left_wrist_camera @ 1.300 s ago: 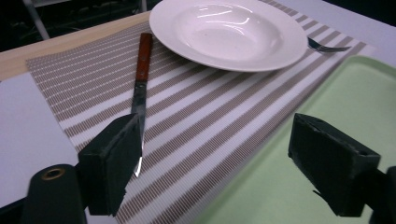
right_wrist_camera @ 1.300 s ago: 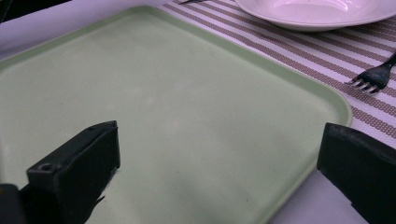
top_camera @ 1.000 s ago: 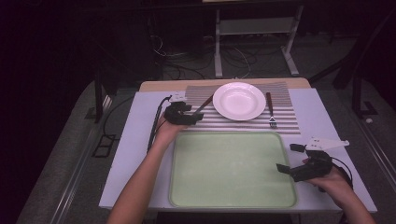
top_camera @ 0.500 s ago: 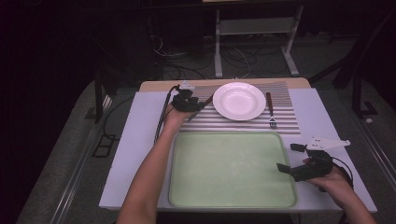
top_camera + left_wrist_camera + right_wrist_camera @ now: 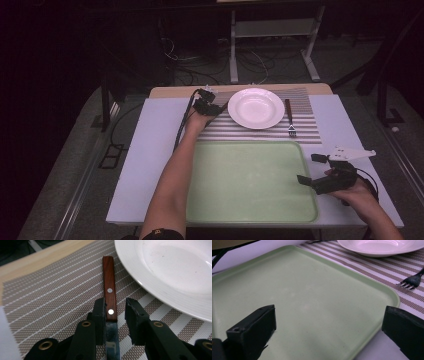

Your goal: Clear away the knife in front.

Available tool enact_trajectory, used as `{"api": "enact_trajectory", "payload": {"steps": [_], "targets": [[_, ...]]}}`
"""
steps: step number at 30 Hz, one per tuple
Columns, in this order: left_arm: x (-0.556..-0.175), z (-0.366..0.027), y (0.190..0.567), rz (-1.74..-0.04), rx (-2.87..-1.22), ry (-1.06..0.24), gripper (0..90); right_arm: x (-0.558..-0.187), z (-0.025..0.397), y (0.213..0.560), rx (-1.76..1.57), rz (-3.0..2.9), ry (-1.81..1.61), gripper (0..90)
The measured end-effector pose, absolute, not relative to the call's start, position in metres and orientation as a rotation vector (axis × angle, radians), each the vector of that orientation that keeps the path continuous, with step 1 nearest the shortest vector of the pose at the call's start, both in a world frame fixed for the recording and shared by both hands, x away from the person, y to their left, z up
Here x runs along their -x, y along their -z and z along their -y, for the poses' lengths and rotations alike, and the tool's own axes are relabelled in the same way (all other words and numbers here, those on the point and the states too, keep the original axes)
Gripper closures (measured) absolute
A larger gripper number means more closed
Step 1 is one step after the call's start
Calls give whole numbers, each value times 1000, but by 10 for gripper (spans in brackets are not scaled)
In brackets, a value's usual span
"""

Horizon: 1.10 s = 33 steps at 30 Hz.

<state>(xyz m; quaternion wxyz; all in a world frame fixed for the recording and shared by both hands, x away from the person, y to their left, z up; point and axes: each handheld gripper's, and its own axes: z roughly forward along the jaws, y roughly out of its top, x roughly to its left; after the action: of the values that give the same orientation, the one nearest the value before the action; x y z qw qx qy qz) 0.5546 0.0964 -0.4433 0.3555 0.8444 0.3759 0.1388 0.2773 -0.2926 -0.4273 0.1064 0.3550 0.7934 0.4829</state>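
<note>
Your left gripper (image 5: 115,308) straddles the knife (image 5: 109,292) beside the plate (image 5: 172,272), jaws slightly apart, not yet clamped. Your right gripper (image 5: 329,327) hangs wide open over the tray (image 5: 312,302).

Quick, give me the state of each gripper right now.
Left gripper: open, jaws astride the knife where handle meets blade, not clamped.
Right gripper: open wide, holding nothing, at the green tray.

The knife (image 5: 110,300) is lying flat on the striped placemat (image 5: 50,302), near the mat's left edge and just beside the rim of the white plate (image 5: 175,272). Its reddish-brown wooden handle, showing two small metal rivets, is pointing toward the far edge of the table, while its shiny steel blade is running back toward the near side.
</note>
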Motion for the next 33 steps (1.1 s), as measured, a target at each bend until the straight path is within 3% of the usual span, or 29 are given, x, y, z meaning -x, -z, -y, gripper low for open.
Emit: {"api": "enact_trajectory", "payload": {"steps": [7, 20, 33], "targets": [[-558, -96, 449, -999, -2184, -354, 753, -277, 292, 427, -1043, -2336, -1425, 0], [-559, -99, 447, -1039, -2177, -366, 772, -277, 292, 427, -1041, -2332, -1429, 0], [-530, -137, 414, -1065, -2147, -309, 772, -278, 291, 428, -1036, -2342, -1427, 0]]}}
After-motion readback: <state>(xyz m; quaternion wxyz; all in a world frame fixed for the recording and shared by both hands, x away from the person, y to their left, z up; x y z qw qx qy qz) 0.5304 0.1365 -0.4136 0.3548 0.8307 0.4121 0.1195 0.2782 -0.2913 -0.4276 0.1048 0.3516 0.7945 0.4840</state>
